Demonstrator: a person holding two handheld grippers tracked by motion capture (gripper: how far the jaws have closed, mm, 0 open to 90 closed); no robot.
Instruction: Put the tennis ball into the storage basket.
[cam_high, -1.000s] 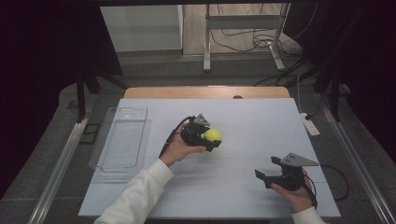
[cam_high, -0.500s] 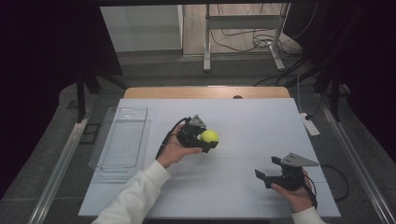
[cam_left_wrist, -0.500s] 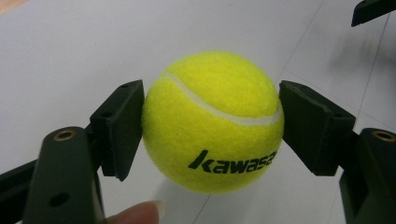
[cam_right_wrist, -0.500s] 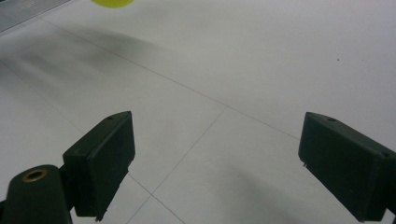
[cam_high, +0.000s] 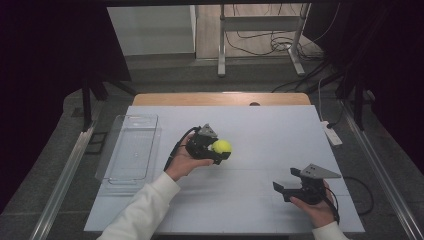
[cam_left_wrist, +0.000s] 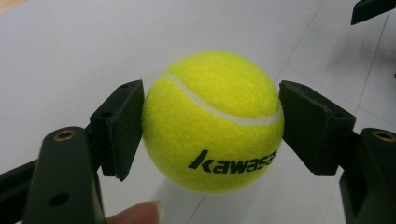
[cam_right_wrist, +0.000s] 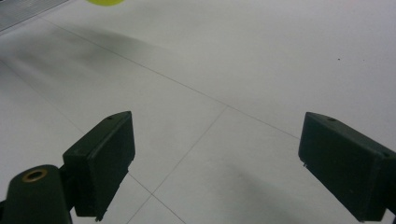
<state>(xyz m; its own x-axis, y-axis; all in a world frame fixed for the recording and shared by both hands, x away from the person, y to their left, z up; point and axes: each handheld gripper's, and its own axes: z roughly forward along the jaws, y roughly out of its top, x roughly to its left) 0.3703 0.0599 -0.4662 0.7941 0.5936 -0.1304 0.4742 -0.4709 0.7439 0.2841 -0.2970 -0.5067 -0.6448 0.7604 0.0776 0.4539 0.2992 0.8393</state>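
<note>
Already the pick-up looked done: the left gripper (cam_high: 216, 149) had the tennis ball (cam_high: 221, 146) clamped between its fingers (cam_left_wrist: 119, 126), just left of the middle of the high view. From the left gripper view the ball (cam_left_wrist: 212, 120) sat squarely between the two black pads, each pressed against a side of it, and a soft shadow on the desk (cam_left_wrist: 70, 56) beneath suggested it was lifted clear rather than resting. A fingertip of the person's hand peeked in at the bottom edge of that view.

What was left, by my reading, was the delivery. The clear plastic tray (cam_high: 131, 150) lay at the left side of the high view, well apart from the ball, and nothing could be seen inside it; its see-through walls made that hard to swear to, but no shape or colour showed within. Should the tray be the goal, the carry across and the release were both yet to come.

Over at the lower right of the high view, the right gripper (cam_high: 286, 184) hung just above the desk (cam_high: 280, 130) with its fingers (cam_right_wrist: 100, 158) spread wide and nothing between them. In the right gripper view the ball (cam_right_wrist: 100, 2) was a yellow sliver at the top edge.
</note>
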